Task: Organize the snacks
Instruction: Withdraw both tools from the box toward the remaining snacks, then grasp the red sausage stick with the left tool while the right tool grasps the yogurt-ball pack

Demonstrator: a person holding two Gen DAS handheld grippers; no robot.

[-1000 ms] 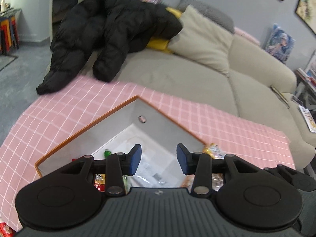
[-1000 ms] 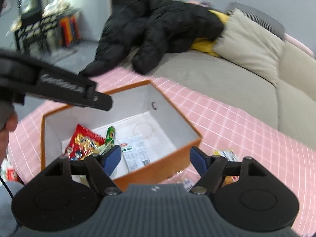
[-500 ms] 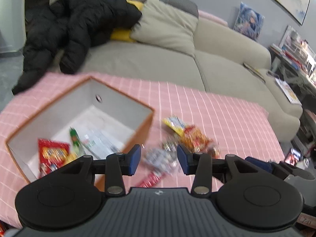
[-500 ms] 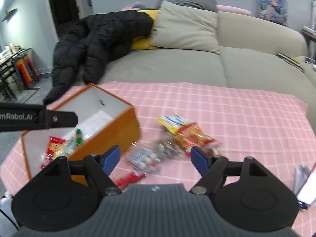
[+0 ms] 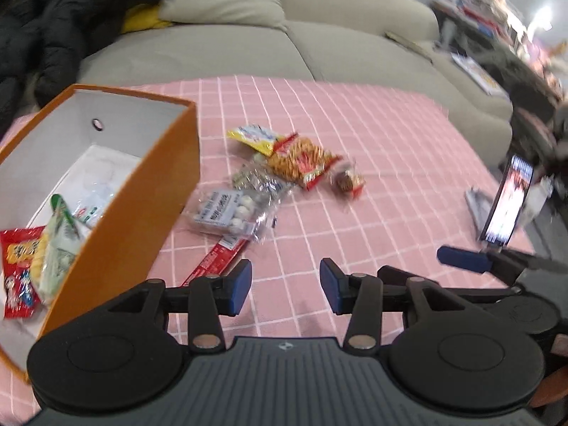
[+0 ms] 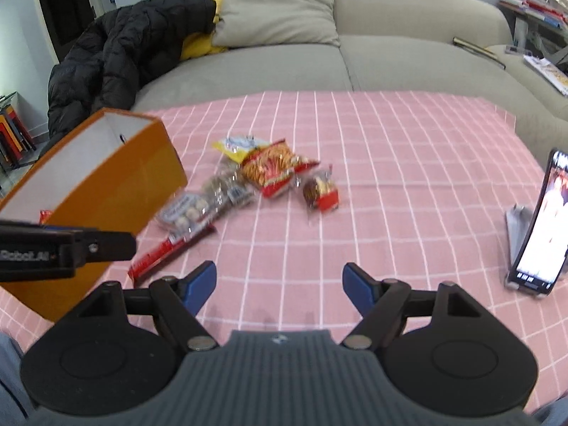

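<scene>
The left gripper (image 5: 285,285) hangs above the near part of the pink checked tablecloth (image 5: 372,149), its blue-padded jaws spread a little and holding nothing. The right gripper (image 6: 279,285) is also above the near cloth, with its jaws spread wider, and it is empty too.

On the left stands the orange box (image 5: 142,213), open at the top and white inside. In its near part lie a red snack bag (image 5: 19,266) and a pale green packet (image 5: 60,245), which leans on the red bag. One flat clear packet (image 5: 88,209) lies on the box floor just behind them.

The other snacks lie in a loose group on the cloth, right of the box. Nearest is a long red stick pack (image 6: 170,252), which lies beside the box's near corner. Behind it is a clear pack of white round sweets (image 6: 184,213), touching a crinkled clear bag (image 6: 227,184). Farther is a red and orange chips bag (image 6: 273,167), which partly covers a yellow packet (image 6: 236,145). A small red and brown pack (image 6: 319,191) lies just right of the chips bag.

At the right edge of the table a phone (image 6: 543,227) stands tilted on a holder, with its screen lit. Behind the table is a beige sofa (image 6: 390,56) with a black jacket (image 6: 120,53) and a pillow (image 6: 277,10) on it.
</scene>
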